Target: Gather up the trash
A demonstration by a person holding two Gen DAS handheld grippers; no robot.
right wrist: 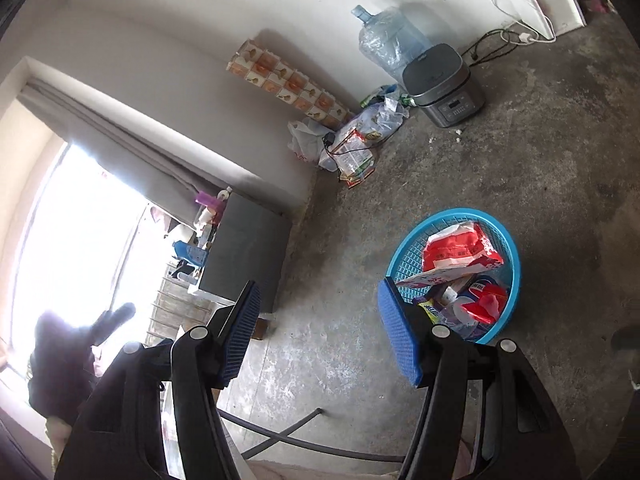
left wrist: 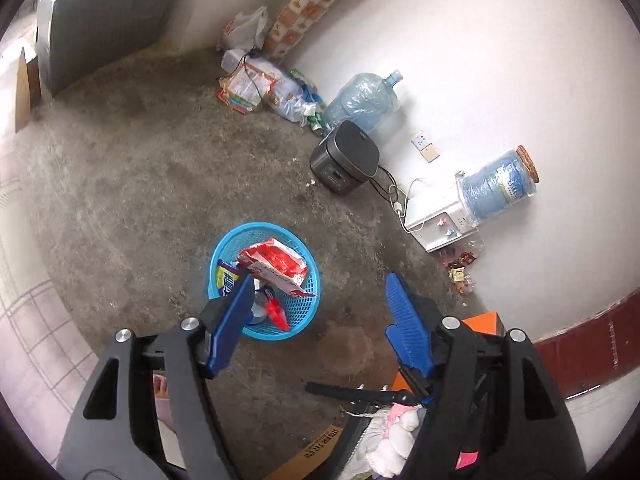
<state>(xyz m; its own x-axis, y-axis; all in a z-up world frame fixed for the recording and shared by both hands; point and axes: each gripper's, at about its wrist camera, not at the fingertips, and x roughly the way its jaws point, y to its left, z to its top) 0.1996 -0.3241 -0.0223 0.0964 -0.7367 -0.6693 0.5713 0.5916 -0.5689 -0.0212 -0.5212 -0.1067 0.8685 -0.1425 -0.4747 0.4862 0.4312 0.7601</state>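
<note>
**Both grippers empty above a filled basket; loose wrappers beyond the left one**

Left gripper (left wrist: pixel 320 300): spread wide, nothing between the blue pads. Right gripper (right wrist: pixel 320 320): likewise wide and empty. Blue basket (left wrist: pixel 218 256) on the concrete floor (left wrist: pixel 120 184), just ahead of the left gripper and slightly toward its left pad, which overlaps the near rim in the picture. Already inside: a red-and-white bag (left wrist: pixel 276 264) lying across the top, a yellow-and-purple packet beside it, more wrappers beneath.

Remaining trash, as far as can be judged: small snack wrappers (left wrist: pixel 458 268) scattered at the foot of the wall, ahead and off to the right of the left gripper's right pad, next to a white water dispenser (left wrist: pixel 436 216). No clear long axis to them; too small and crumpled to tell. Probably the left gripper's reach, since its view holds them fully, while the right wrist view catches only a red blur at its far top-right edge.

Right wrist view alone: basket hard by the right pad, the bag's tilt over the rim, and a window with a grey cabinet far to the left. Left wrist view alone: the wrappers, and an orange box close below the right pad. Further bags piled by the far wall, near a water jug (left wrist: pixel 364 96) and a rice cooker (left wrist: pixel 346 158), well apart from both grippers; trash or stores, cannot tell.
</note>
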